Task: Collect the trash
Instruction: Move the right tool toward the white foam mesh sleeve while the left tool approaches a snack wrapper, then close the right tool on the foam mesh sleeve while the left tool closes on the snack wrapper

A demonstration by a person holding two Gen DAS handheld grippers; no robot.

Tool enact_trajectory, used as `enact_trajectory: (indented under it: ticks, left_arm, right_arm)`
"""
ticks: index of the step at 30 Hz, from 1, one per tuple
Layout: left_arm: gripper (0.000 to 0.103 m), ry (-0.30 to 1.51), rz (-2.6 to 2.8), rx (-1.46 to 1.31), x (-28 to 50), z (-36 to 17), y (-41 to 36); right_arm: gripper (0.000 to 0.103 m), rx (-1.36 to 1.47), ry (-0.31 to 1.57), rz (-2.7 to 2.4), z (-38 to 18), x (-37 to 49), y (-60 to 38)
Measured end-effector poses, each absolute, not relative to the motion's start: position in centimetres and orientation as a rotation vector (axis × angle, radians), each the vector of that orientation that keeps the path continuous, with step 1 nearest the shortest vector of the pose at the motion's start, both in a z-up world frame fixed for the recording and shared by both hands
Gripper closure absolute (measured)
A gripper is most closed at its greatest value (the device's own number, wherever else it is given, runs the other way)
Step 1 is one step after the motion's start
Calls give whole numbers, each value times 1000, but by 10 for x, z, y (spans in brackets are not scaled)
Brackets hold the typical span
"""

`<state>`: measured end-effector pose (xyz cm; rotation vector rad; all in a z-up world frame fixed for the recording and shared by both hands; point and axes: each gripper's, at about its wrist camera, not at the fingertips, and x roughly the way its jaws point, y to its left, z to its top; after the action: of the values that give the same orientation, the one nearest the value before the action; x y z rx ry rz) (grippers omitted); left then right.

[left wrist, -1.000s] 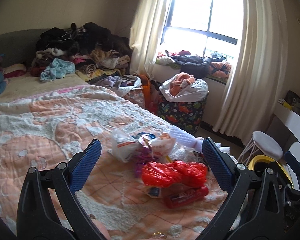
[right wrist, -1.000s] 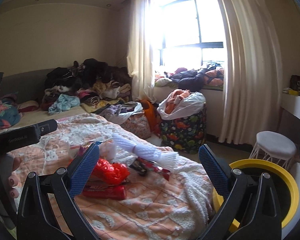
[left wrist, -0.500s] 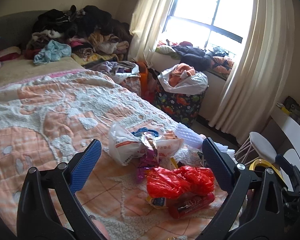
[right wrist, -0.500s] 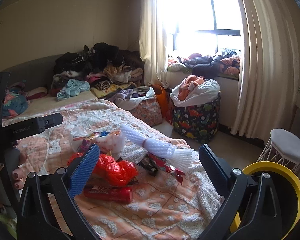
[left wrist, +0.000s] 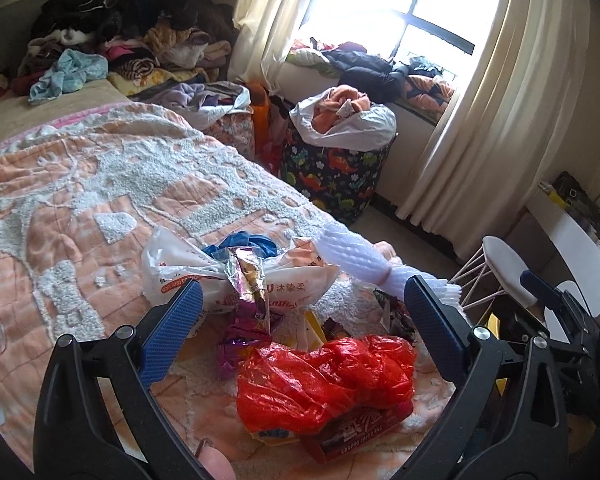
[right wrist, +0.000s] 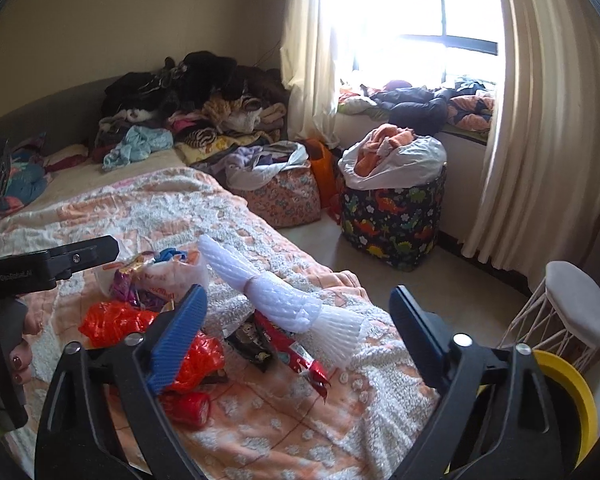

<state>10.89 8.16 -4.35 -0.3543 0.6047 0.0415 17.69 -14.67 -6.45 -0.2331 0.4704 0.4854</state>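
Left gripper: jaws wide, empty, above crumpled red plastic bag.
Right gripper: jaws just narrowing, empty, framing white foam-net sleeve.

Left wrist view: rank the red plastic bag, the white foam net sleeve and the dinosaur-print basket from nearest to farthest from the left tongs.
1. Red plastic bag: between the left tongs.
2. White foam net sleeve: beyond, right.
3. Dinosaur-print basket: on the floor by the window.

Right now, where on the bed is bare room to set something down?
Free: the blanket between the white plastic bag and the clothes pile; also the near corner below the foam net sleeve. Crowded: around the red plastic bag, with wrappers packed close.
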Motion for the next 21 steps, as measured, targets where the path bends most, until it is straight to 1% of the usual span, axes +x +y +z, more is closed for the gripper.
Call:
enact_trajectory:
  ticks: [2,4,5,7,10,13,16,17,19,21]
  left_arm:
    - [12,621,45,-361,114,-47,84]
    - [18,636,49,-364,118,-51,87]
    - [19,648,55,-363,121,-53,88]
    - [25,666,58,-367,124,-56,91]
    - [31,688,71,-367,129,-61,94]
    - [38,709,77,-380,133,-67,98]
    - [43,731,86,-387,136,-71,101]
    - [44,739,90,-389,137,-73,102]
    - [51,748,99,-389,138,-75,104]
    - [56,756,110,-384,139,-77,104]
  right_arm:
    - [20,-245,505,501,-69,188,-142]
    - [22,-269,532,508,-74,198,-136]
    - [25,-280,543,512,-77,202,-133]
    - [26,-298,567,523,-81,211,-127]
    - [27,-327,604,529,-90,224,-118]
    - [33,-362,635,539,-97,234,-108]
    - [47,-394,671,551,-105,243,-100]
    - [58,-392,683,563,-106,245,-99]
    - [75,-369,712,605,-110,246,-99]
    - [87,-350,726,636,-112,244,-99]
